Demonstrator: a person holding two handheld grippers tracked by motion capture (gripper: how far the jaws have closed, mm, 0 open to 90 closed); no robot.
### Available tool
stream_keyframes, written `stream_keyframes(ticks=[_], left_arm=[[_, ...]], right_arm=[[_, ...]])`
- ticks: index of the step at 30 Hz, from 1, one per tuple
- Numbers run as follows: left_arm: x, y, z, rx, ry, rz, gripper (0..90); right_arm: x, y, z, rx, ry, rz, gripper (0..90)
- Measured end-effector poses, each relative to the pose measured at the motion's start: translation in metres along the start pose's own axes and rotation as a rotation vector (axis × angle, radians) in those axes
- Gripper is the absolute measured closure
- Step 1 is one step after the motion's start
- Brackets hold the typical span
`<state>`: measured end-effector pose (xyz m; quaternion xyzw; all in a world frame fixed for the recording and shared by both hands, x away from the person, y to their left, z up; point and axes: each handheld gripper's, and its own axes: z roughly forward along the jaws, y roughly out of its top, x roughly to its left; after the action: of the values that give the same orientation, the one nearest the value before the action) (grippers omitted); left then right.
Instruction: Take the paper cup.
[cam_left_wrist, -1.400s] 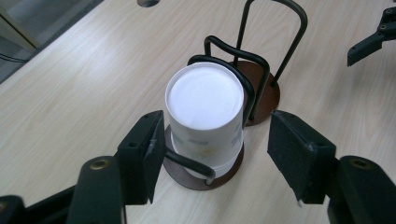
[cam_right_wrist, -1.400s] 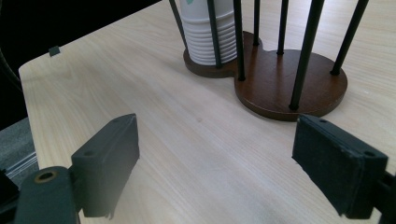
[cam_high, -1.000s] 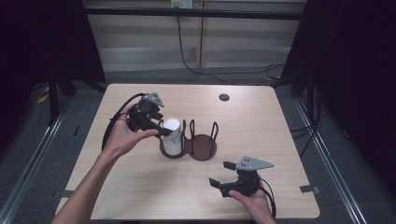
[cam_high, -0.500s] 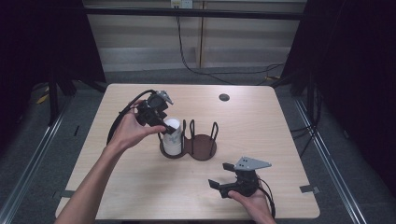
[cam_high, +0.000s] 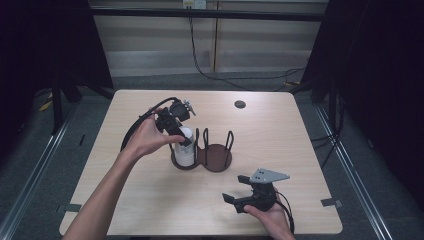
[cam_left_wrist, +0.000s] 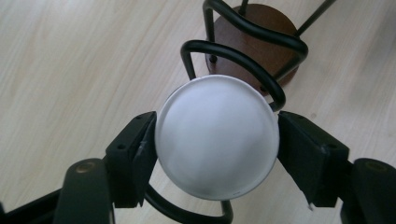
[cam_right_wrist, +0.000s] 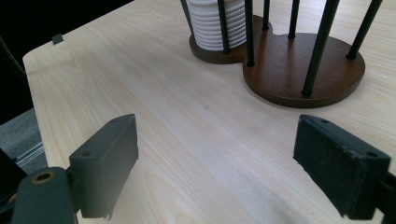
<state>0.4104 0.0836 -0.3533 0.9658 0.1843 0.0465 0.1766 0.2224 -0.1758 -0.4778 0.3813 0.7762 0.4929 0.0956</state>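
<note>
A white ribbed stack of discs (cam_high: 185, 150) (cam_right_wrist: 212, 23) stands in the left ring of a brown double holder (cam_high: 218, 156) (cam_right_wrist: 299, 70) with black wire posts. My left gripper (cam_high: 182, 137) (cam_left_wrist: 217, 140) reaches down on the stack from above. Its jaws have just been closing, and its pads (cam_left_wrist: 142, 154) now touch both sides of the round top disc (cam_left_wrist: 217, 135). The holder's right ring (cam_left_wrist: 261, 32) has bare brown wood inside. My right gripper (cam_high: 235, 189) (cam_right_wrist: 215, 158) rests open near the table's front right, pointing at the holder with nothing between its jaws.
A small dark round thing (cam_high: 240, 104) lies near the table's far edge. The left gripper's black cable (cam_high: 140, 122) loops over the table's left half. Bare wood table (cam_high: 295, 140) spreads to the right of the holder; dark curtains flank both sides.
My left hand has slid right and slightly down over the white stack, and its jaws have drawn in against the top disc. The right hand has kept still.
</note>
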Motion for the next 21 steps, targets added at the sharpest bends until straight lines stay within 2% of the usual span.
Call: stream_keyframes(ticks=[4, 5, 9, 12, 13, 14, 15, 21], left_arm=[[0.0009, 0.0017, 0.0032, 0.031, -0.001, 0.002, 31.1], [0.0009, 0.0012, 0.0041, 0.021, -0.004, -0.011, 31.7], [0.0034, 0.0007, 0.0032, 0.036, -0.017, -0.012, 33.1], [0.0038, 0.0003, 0.0044, 0.026, -0.019, -0.031, 34.0], [0.0048, 0.0009, 0.0038, 0.043, -0.025, -0.027, 34.3], [0.0053, 0.0012, 0.0044, 0.040, -0.019, -0.019, 34.4], [0.0046, 0.0014, 0.0042, 0.039, -0.020, -0.034, 34.5], [0.0056, 0.0044, -0.0009, 0.038, -0.025, -0.037, 34.9]], right_arm=[[-0.0001, -0.0001, 0.0003, 0.003, 0.000, 0.003, 13.3], [0.0000, -0.0001, 0.0003, 0.004, 0.001, 0.003, 13.3], [0.0000, -0.0002, 0.0008, 0.007, 0.004, 0.002, 13.3], [0.0000, -0.0002, 0.0010, 0.010, 0.004, 0.005, 13.3], [0.0000, -0.0002, 0.0010, 0.010, 0.004, 0.007, 13.3], [-0.0001, -0.0002, 0.0011, 0.010, 0.005, 0.009, 13.3], [-0.0002, -0.0002, 0.0011, 0.010, 0.004, 0.009, 13.4], [-0.0004, -0.0003, 0.0018, 0.011, 0.005, 0.006, 13.3]])
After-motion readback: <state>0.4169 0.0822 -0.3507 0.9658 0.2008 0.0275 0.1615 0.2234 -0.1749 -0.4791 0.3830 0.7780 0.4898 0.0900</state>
